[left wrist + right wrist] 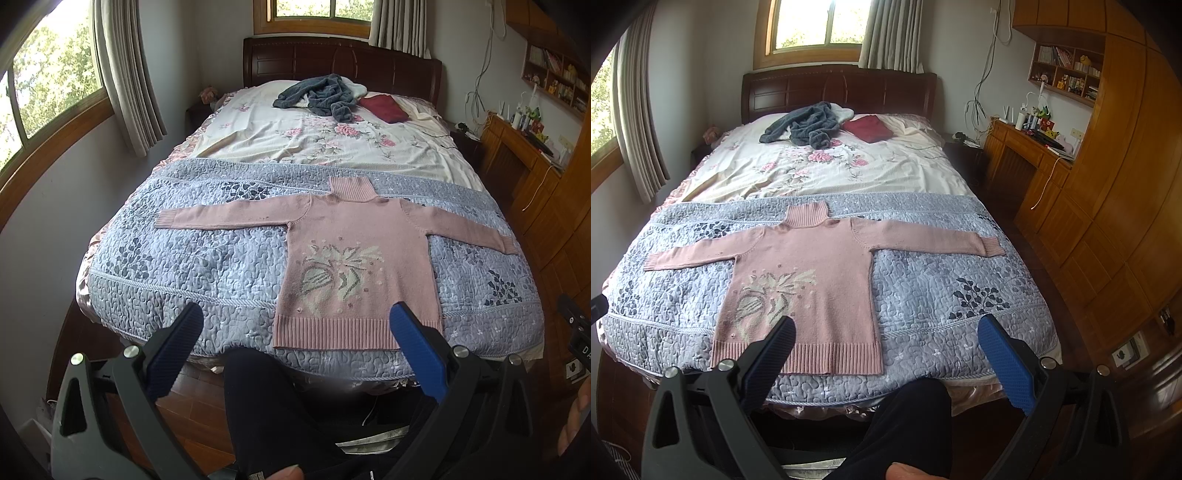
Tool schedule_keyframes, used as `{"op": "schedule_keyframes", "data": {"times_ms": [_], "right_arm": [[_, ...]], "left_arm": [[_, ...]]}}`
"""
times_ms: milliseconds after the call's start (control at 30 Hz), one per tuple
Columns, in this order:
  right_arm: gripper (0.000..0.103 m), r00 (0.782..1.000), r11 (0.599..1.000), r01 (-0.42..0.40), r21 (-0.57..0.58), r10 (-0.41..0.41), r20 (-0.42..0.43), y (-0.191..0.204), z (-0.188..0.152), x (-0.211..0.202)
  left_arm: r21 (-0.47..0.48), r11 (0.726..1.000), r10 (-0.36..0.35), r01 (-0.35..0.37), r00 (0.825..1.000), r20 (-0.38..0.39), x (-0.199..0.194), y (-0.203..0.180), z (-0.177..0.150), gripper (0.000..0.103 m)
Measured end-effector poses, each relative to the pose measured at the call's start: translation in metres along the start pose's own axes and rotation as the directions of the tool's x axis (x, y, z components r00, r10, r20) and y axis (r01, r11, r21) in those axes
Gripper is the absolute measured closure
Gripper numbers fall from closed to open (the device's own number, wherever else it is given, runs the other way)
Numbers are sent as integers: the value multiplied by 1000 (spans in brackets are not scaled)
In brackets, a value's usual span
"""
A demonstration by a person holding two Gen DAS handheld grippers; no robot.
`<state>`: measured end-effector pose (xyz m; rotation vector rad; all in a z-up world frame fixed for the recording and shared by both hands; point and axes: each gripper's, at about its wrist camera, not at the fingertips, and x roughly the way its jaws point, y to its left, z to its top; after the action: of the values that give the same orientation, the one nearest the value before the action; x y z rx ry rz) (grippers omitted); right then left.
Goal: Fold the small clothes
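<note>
A small pink turtleneck sweater [351, 254] [812, 266] lies flat, front up, on the blue-grey quilt [207, 266] [923, 280] at the foot of the bed. Both sleeves are spread straight out and the ribbed hem faces me. My left gripper [297, 317] hangs open in the air before the bed's foot edge, short of the hem and holding nothing. My right gripper [886, 330] is open too, held back from the hem, its dark finger [772, 354] overlapping the hem's left part in the view.
At the head of the bed lie a grey garment [317, 94] [809, 123] and a dark red folded cloth [384, 107] [870, 127] on a floral sheet [295, 140]. A wooden desk and cabinets [1089, 206] line the right side. A person's dark-trousered leg [266, 413] [908, 424] stands below.
</note>
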<state>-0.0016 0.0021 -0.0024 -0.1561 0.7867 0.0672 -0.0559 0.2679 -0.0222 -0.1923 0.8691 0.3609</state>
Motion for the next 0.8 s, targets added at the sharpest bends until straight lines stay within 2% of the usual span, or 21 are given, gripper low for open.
{"op": "schedule_keyframes", "data": {"times_ms": [433, 467, 533, 567, 700, 767, 800], "right_arm": [[4, 1000, 1000, 3, -23, -3, -21, -1, 7, 27], [4, 1000, 1000, -7, -21, 7, -9, -2, 8, 32], [4, 994, 995, -91, -29, 92, 54, -8, 7, 44], [4, 991, 993, -113, -32, 115, 69, -11, 8, 53], [4, 999, 998, -45, -51, 46, 9, -26, 14, 114], [4, 999, 999, -32, -18, 32, -24, -45, 19, 147], [7, 998, 999, -35, 19, 36, -47, -59, 21, 165]], "left_arm": [[-11, 1000, -19, 19, 1000, -7, 18, 0, 5, 3], [-12, 1000, -23, 23, 1000, -11, 24, 0, 7, 3], [-21, 999, -45, 44, 999, -18, 40, 2, 10, 3], [-38, 997, -63, 63, 998, -8, 48, 5, 12, 3], [-113, 986, -117, 119, 993, 23, 87, 22, 21, 3], [-131, 984, -121, 124, 992, 27, 102, 28, 26, 3], [-141, 982, -124, 126, 992, 22, 109, 30, 29, 3]]}}
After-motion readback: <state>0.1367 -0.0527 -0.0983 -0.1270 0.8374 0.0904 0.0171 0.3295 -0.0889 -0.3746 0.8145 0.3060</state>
